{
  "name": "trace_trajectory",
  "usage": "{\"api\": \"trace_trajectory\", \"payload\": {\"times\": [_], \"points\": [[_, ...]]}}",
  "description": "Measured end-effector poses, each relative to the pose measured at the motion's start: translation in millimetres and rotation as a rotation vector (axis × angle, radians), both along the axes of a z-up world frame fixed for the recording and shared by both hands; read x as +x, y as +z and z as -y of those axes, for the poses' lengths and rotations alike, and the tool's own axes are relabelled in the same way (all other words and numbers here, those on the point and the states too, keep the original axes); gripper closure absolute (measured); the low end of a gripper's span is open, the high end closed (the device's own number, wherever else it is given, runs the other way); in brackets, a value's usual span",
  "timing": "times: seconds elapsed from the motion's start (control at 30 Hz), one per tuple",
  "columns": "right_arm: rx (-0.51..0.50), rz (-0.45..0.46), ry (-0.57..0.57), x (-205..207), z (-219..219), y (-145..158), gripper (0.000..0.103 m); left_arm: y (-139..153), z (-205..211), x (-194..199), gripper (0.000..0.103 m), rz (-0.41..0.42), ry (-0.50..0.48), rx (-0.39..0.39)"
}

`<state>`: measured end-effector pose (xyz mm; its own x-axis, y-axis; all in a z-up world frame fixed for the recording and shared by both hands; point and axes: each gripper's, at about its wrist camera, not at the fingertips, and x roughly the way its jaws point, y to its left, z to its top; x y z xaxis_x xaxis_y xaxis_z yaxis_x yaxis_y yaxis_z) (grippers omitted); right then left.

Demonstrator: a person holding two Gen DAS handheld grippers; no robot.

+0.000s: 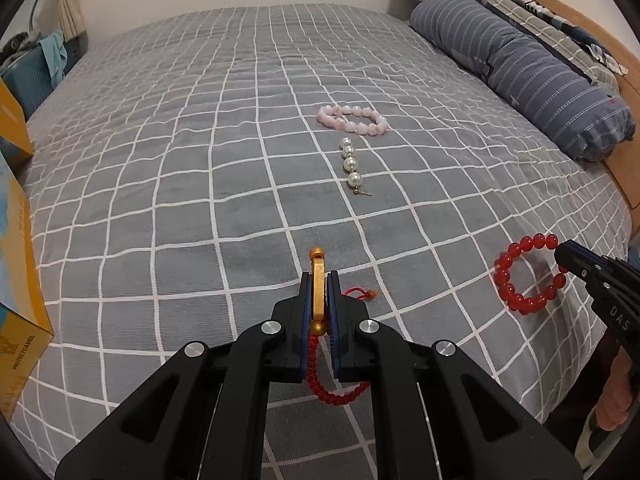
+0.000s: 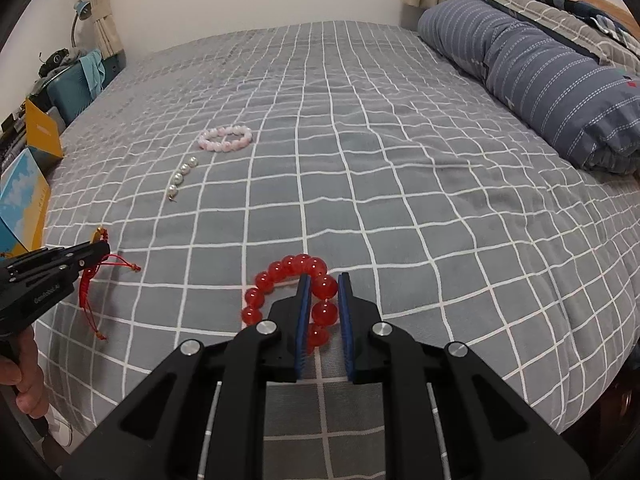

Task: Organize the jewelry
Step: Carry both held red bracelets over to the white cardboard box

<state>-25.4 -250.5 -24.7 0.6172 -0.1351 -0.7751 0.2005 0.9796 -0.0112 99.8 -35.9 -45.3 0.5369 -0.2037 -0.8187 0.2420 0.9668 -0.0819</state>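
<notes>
Your left gripper (image 1: 319,280) is clamped tight on the gold charm (image 1: 319,286) of the red cord bracelet (image 1: 320,376), whose braided loop hangs slack below the jaws while its knotted tail (image 1: 362,293) trails off to the right, low over the bedspread. Your right gripper (image 2: 323,286) has its blue pads (image 2: 303,312) pressed in on the red bead bracelet (image 2: 288,280): three beads sit in a column between the fingers, and the rest of the ring curves out to the left. From the left wrist view that bracelet shows as a full ring pinched at its right side, with a shadow on the cover beneath it. Both grippers point downward over the near edge of the grey checked bedspread (image 1: 200,140). Further up the bed, well apart from both grippers, the pink bead bracelet (image 1: 353,119) lies flat, and just on the near side of it the short strand of white pearls (image 1: 351,164) lies in a straight line with a small metal pin at its near end. A blue striped pillow (image 1: 520,68) lies along the right side, and yellow-and-blue boxes (image 1: 16,280) stand at the left edge.
</notes>
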Motion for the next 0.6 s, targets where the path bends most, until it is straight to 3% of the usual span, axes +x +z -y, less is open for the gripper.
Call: {"api": "trace_trajectory", "payload": {"times": [0.6], "points": [[0.044,0.066,0.068,-10,-16,40,0.090,39,-5,-17,0.096,0.049,0.004,0.018]]}}
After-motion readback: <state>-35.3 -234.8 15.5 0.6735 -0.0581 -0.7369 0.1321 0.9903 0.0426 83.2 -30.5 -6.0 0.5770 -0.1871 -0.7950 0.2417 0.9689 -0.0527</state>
